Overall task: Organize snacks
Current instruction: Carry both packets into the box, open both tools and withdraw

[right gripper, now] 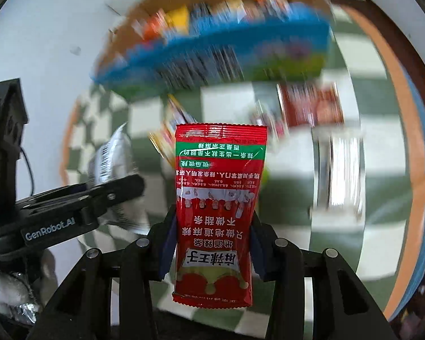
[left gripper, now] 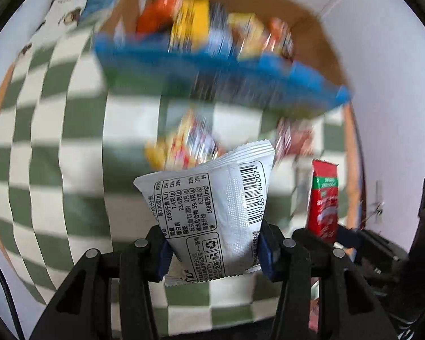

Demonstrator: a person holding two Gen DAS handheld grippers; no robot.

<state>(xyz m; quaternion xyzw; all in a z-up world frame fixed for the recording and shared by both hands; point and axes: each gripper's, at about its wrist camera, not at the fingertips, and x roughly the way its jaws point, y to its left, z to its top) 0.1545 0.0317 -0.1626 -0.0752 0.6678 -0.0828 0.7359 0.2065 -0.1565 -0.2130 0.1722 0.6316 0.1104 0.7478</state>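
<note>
My left gripper (left gripper: 212, 252) is shut on a white snack packet (left gripper: 212, 212) with a barcode, held above the checkered cloth. My right gripper (right gripper: 211, 248) is shut on a red spicy-strip packet (right gripper: 218, 198). The red packet also shows at the right of the left wrist view (left gripper: 324, 198). The left gripper with its white packet (right gripper: 110, 155) shows at the left of the right wrist view. Ahead is a blue box (left gripper: 221, 68) holding several colourful snack packets (left gripper: 189, 25), blurred, also in the right wrist view (right gripper: 212, 53).
A green and white checkered cloth (left gripper: 56, 155) covers the round table with an orange rim (right gripper: 393, 90). Loose snack packets lie on the cloth (left gripper: 181, 147), (right gripper: 311, 107). A cardboard box wall (left gripper: 311, 34) rises behind the blue box. A shiny packet (right gripper: 340, 170) lies right.
</note>
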